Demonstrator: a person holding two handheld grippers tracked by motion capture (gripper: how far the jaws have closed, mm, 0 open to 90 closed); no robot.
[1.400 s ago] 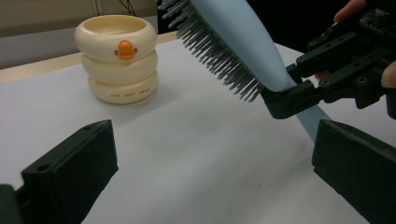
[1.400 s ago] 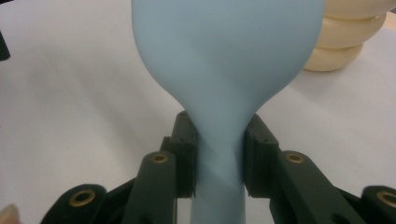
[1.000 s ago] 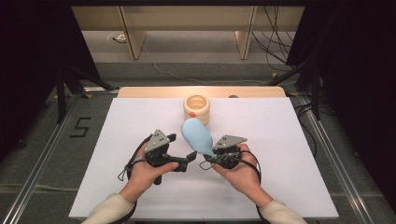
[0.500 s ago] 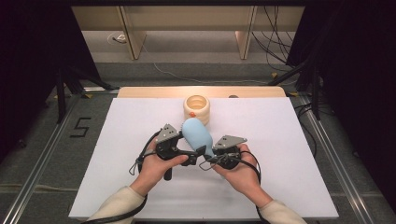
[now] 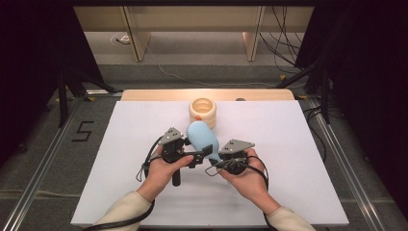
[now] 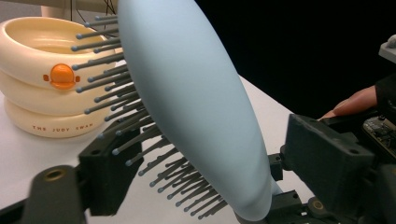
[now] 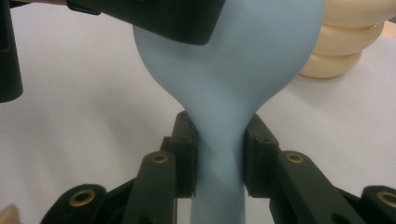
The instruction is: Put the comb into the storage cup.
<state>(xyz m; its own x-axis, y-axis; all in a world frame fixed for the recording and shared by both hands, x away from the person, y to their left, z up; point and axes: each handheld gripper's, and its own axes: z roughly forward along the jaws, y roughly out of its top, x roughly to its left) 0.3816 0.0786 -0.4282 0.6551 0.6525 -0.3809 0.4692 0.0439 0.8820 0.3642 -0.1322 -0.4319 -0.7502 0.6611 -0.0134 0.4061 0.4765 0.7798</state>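
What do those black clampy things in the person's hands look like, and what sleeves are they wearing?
The left gripper and right gripper are black, each with two blocky jaws, brass-coloured rivets, a grey three-cornered plate on top and a trailing black cable. The sleeves are cream.

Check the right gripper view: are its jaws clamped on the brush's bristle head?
No, the right gripper is clamped on the narrow neck of the brush, below the wide head.

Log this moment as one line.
right gripper: shut on brush handle | left gripper: jaws closing around brush head | ring stack: behind
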